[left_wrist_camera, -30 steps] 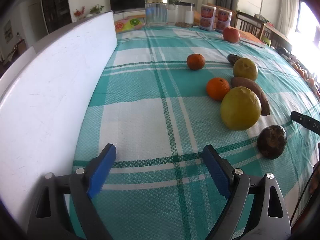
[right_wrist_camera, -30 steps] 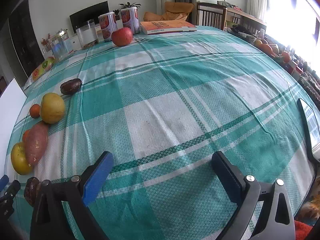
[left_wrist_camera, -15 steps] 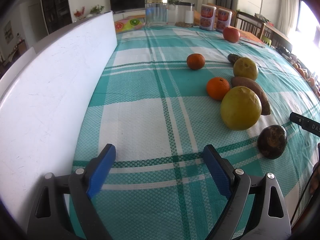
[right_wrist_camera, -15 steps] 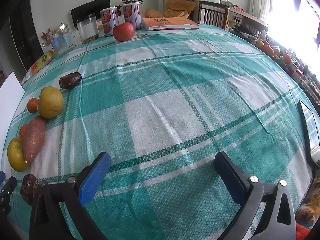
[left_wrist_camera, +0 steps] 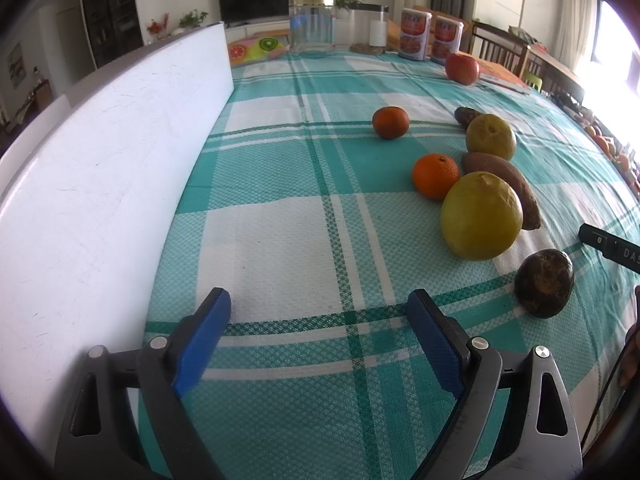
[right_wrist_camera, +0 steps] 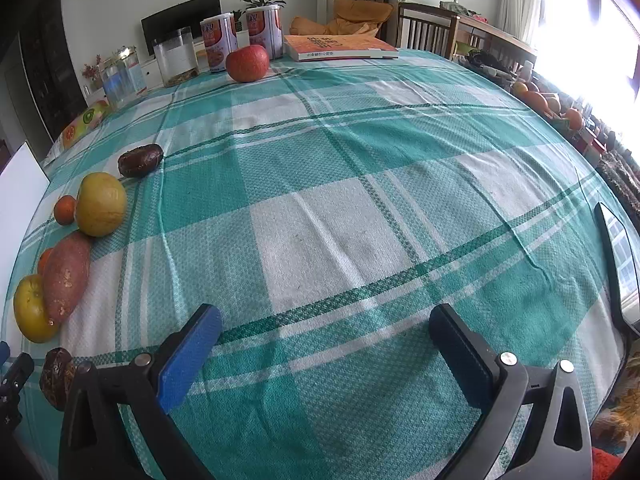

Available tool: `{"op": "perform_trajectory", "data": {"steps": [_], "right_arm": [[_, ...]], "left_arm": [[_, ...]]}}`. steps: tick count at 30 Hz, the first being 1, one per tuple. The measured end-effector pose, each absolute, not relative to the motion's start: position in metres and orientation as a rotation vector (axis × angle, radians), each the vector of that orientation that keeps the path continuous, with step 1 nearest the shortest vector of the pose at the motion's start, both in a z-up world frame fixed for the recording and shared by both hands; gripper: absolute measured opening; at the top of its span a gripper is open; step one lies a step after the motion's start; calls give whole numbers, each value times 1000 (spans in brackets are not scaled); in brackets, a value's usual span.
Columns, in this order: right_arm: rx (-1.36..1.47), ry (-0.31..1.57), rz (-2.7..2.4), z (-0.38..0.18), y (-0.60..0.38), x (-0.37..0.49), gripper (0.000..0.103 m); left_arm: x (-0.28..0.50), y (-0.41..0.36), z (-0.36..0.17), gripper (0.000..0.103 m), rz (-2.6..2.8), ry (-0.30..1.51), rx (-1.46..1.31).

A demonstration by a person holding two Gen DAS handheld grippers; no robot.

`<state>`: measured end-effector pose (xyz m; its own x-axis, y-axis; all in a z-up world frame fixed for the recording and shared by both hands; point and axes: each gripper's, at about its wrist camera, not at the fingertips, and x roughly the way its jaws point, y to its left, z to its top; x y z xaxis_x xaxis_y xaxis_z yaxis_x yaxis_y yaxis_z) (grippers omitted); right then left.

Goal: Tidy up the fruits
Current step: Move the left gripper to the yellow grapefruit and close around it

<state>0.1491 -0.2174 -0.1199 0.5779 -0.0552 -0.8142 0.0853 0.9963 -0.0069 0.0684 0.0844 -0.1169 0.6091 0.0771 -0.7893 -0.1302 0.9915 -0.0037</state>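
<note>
Little writing can be read from here. The two cans [right_wrist_camera: 240, 42] at the far edge of the table carry red-and-orange labels with characters too small to make out, and the orange book [right_wrist_camera: 340, 48] beside them has a printed cover I cannot read either. A black bar [left_wrist_camera: 612, 246] entering at the right of the left wrist view shows the white letters "DAS", cut off by the frame. A flat packet [left_wrist_camera: 256, 46] printed with fruit slices lies by the glass jar [left_wrist_camera: 312, 26].

The fruits sit loose on the teal plaid cloth [right_wrist_camera: 360, 220], in a rough line to the right of the left gripper [left_wrist_camera: 320, 308] and to the left of the right gripper [right_wrist_camera: 326, 322]. Nearest is a dark, rough-skinned fruit [left_wrist_camera: 544, 282], then a big yellow citrus [left_wrist_camera: 480, 216] touching a reddish-brown sweet potato [left_wrist_camera: 504, 184] and just beside an orange [left_wrist_camera: 435, 176]. Farther on lies a smaller yellow citrus [left_wrist_camera: 491, 136], a second dark fruit [right_wrist_camera: 140, 160] behind it, and a darker orange [left_wrist_camera: 390, 122] standing apart. A red apple [right_wrist_camera: 247, 63] sits well apart at the far end, near the cans.

A white board [left_wrist_camera: 100, 184] stands upright along the left edge.

The left gripper's jaws stand wide with only cloth between them. The right gripper's jaws have just been opening and stand wide, nothing between them.
</note>
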Motion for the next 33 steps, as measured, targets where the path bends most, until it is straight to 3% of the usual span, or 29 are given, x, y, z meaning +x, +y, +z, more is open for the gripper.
{"op": "perform_trajectory", "data": {"steps": [19,33], "right_arm": [[32,952,-82,-120,-217,149,103],[32,952,-82,-120,-217,149,103]], "left_arm": [[65,80,-108,91,-40,899,-138],[121,24,-98,89,-214,947,-66]]}}
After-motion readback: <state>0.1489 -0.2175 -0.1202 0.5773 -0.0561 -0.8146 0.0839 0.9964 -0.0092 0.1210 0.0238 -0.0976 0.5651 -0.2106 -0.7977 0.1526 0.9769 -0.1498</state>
